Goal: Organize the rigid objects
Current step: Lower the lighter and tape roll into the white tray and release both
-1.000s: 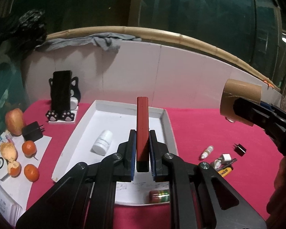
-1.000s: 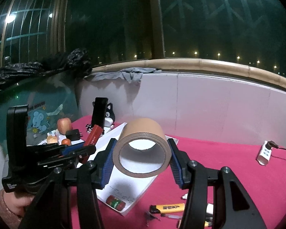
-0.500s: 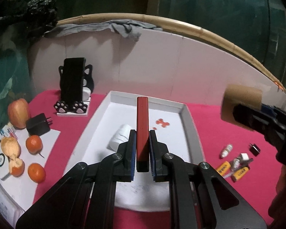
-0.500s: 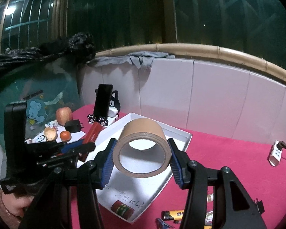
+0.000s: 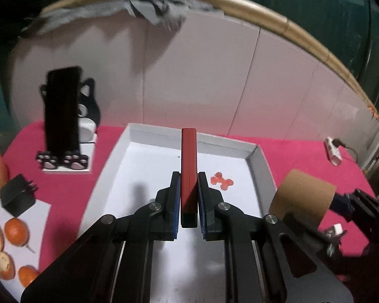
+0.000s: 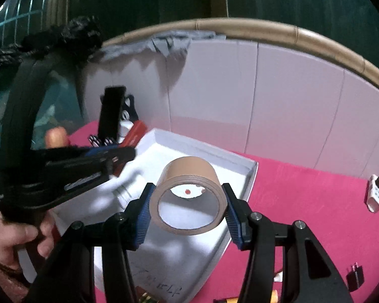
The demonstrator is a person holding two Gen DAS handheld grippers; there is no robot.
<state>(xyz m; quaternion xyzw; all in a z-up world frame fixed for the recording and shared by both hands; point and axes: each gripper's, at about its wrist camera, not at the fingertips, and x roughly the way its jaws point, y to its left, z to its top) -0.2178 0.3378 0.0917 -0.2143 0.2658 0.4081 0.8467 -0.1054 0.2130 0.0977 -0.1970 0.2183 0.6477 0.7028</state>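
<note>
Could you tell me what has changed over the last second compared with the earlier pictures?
Both tongs have moved forward and down over the white tray, which now fills more of each view. The left tongs still clamp the red box, the right tongs still clamp the tape roll. Nothing was let go. The phone stand and oranges lie as before.

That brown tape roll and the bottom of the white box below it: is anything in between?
Nothing solid: in the right wrist view the tape roll hangs in the right tool above the white box; only bare floor shows.
</note>
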